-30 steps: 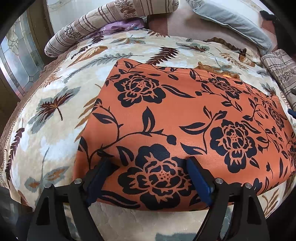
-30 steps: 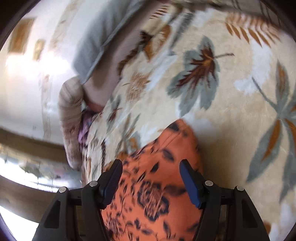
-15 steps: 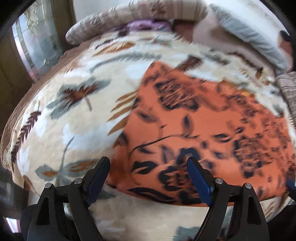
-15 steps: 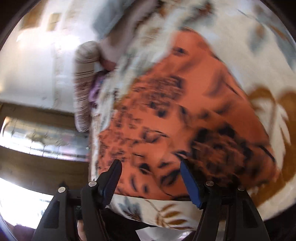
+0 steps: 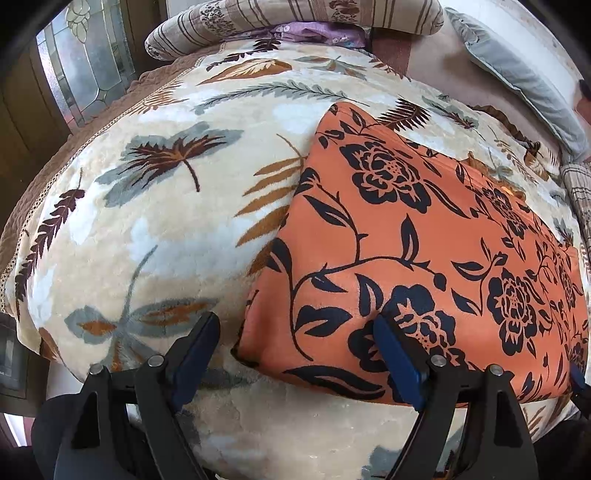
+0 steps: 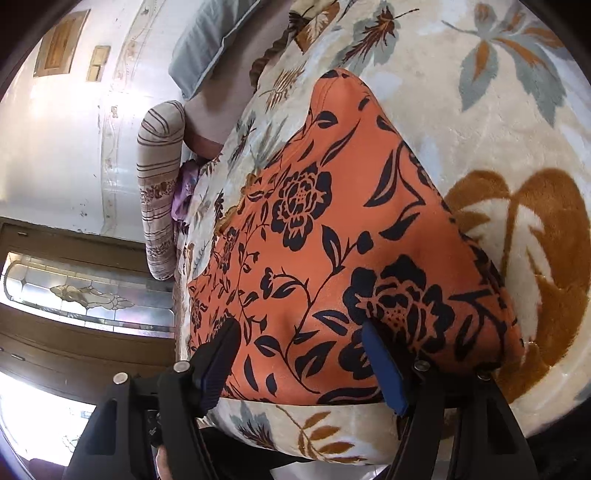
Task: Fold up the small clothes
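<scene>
Your work surface is a bed covered by a cream blanket [image 5: 147, 229] printed with grey-blue and rust leaves; it fills most of both views. On it lies the orange floral garment [image 5: 424, 258], folded flat into a broad panel with black rose and vine print. In the left wrist view the garment runs from the 12 o'clock area down to 4 o'clock, its near edge close to the front edge of the bed. In the right wrist view the same garment [image 6: 332, 240] occupies the centre, narrowing toward 12 o'clock.

At the head of the bed, a striped bolster [image 5: 295, 22] sits at 12 o'clock in the left wrist view, with a purple cloth [image 5: 314, 31] tucked just beneath it. A grey pillow [image 5: 517, 66] lies at 1 to 2 o'clock. A leaded glass panel [image 5: 85, 70] in a wooden frame stands at 10 o'clock.

Your left hand-held gripper [image 5: 299, 354] is spread wide and holds nothing. Its left finger stands over bare blanket just beside the garment's near-left corner; its right finger overlaps the garment's near edge. Contact with the cloth cannot be confirmed.

Your right hand-held gripper [image 6: 303, 354] is likewise spread wide and empty, both blue-padded fingers straddling the garment's near edge at 6 o'clock. Whether the fingers touch the fabric cannot be told.
</scene>
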{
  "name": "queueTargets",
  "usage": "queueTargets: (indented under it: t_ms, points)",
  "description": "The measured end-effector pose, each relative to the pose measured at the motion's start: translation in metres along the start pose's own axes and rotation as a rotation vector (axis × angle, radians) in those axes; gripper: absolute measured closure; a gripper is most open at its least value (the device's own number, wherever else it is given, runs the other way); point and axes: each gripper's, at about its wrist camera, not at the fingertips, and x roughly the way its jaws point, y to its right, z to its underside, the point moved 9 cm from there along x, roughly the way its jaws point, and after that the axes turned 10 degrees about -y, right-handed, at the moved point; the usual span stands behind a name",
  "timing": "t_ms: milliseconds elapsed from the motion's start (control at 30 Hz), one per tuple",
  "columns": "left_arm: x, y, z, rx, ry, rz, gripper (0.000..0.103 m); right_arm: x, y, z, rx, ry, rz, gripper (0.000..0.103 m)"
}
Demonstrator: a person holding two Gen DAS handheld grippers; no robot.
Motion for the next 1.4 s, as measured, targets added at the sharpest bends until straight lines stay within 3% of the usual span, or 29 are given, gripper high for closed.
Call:
queueTargets:
  t_ms: [367, 733, 933, 1000, 1167, 1400]
  points:
    - [-0.005, -0.008, -0.002, -0.022, 0.015, -0.012, 0.017, -0.002, 0.002, 0.000, 0.011, 0.003, -0.015, 0.031]
    - [-0.032, 0.007, -0.013, 0.027, 0.103, 0.004, 0.017, -0.011, 0.006, -0.001, 0.027, 0.021, -0.006, 0.032]
    - [0.006, -0.003, -0.008, 0.042, 0.006, -0.055, 0.016, -0.030, 0.018, -0.002, 0.061, 0.065, -0.003, 0.032]
    - [0.005, -0.007, -0.007, 0.015, 0.011, -0.027, 0.016, -0.037, 0.023, -0.004, 0.074, 0.083, -0.003, 0.032]
    - [-0.002, -0.015, -0.009, 0.015, 0.034, -0.056, 0.016, -0.053, 0.033, -0.007, 0.098, 0.128, 0.006, 0.032]
    - [-0.001, -0.031, -0.010, -0.042, 0.024, -0.038, 0.016, -0.076, 0.045, -0.011, 0.117, 0.188, 0.041, 0.032]
